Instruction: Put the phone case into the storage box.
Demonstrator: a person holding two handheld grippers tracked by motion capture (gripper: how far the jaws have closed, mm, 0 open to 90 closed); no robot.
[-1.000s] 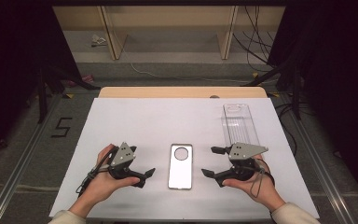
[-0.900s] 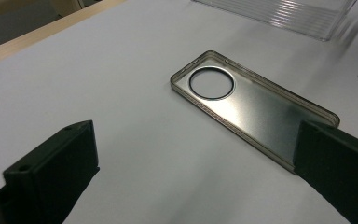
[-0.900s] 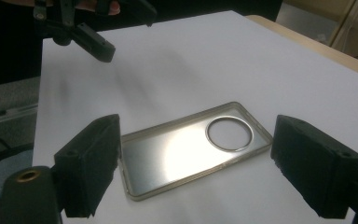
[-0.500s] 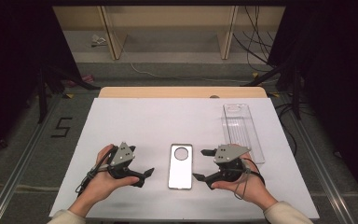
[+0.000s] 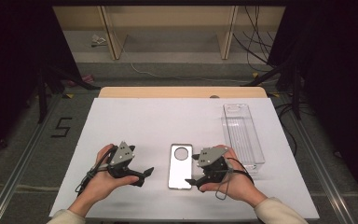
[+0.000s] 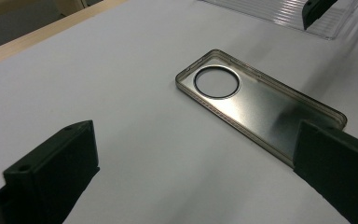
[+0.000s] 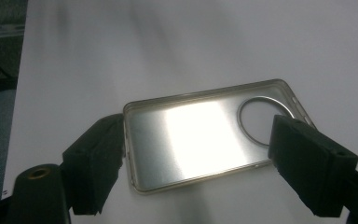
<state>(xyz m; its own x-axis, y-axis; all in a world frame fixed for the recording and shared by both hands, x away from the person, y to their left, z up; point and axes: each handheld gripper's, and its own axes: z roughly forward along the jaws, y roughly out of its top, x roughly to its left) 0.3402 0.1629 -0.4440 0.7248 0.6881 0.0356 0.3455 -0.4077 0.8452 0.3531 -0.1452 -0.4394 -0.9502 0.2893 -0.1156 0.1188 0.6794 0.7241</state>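
Observation:
A clear phone case [image 5: 180,165] with a round camera hole lies flat on the white table [image 5: 168,121], hole end away from the person. My right gripper [image 5: 193,170] is at the case's right edge, open, jaws pointing left. In the right gripper view the case [image 7: 191,135] lies between and just beyond the spread jaws of the right gripper [image 7: 203,175]; I cannot tell whether they touch it. My left gripper [image 5: 143,176] rests open a little left of the case, nothing in it. In the left gripper view the case [image 6: 261,107] lies ahead to the right of the left gripper [image 6: 193,186].
A long clear plastic tray [image 5: 242,135] stands at the right of the table, just beyond the right hand; the tray [image 6: 279,14] also shows in the left gripper view. A wooden strip [image 5: 182,92] edges the table's far side. Cables trail from both grippers.
The right gripper has moved left from beside the clear tray to the right edge of the phone case. The left gripper and the case have stayed put.

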